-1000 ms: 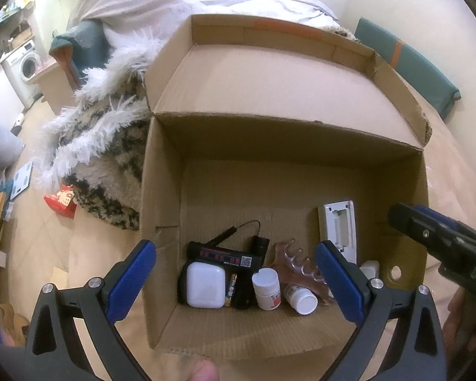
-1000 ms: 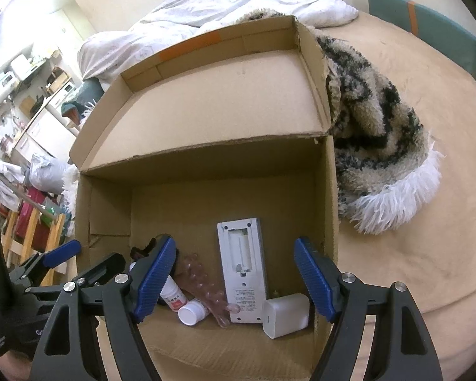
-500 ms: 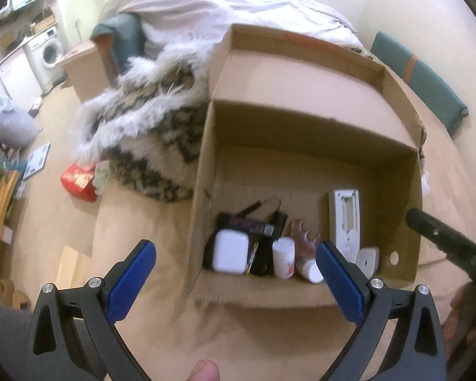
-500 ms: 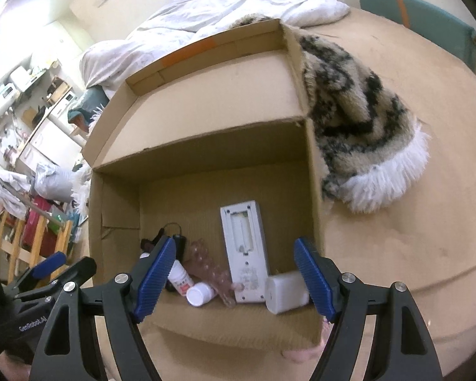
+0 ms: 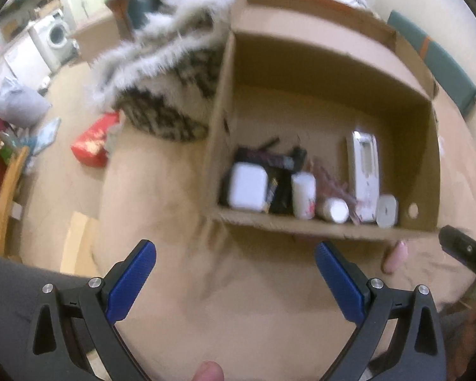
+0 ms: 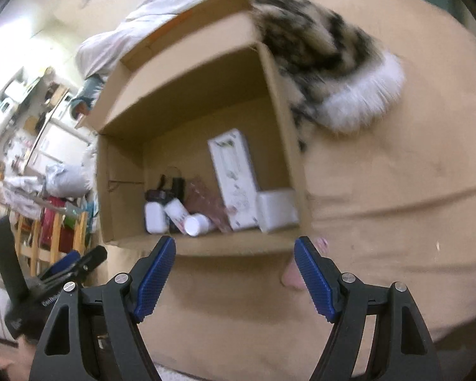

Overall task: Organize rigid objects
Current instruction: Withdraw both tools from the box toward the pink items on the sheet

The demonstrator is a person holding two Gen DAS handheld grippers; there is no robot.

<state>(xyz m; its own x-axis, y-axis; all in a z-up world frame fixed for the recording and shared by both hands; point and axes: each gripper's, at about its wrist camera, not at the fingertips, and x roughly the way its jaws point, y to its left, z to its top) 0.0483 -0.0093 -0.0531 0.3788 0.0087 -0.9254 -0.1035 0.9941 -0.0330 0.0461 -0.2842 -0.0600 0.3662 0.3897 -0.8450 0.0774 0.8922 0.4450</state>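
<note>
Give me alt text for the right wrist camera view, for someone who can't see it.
An open cardboard box sits on a tan bed cover, holding a white remote, small white bottles and a white charger. The open, empty right gripper hovers just before it; a furry blanket lies beside it.

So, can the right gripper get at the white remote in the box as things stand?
Probably yes. The right gripper is open and empty outside the cardboard box, whose top is open. The white remote lies uncovered, though a white block sits close beside it.

A furry patterned blanket [image 6: 330, 60] lies beside white bedding [image 6: 187, 3]; washing machine [image 5: 58, 35] beyond.
</note>
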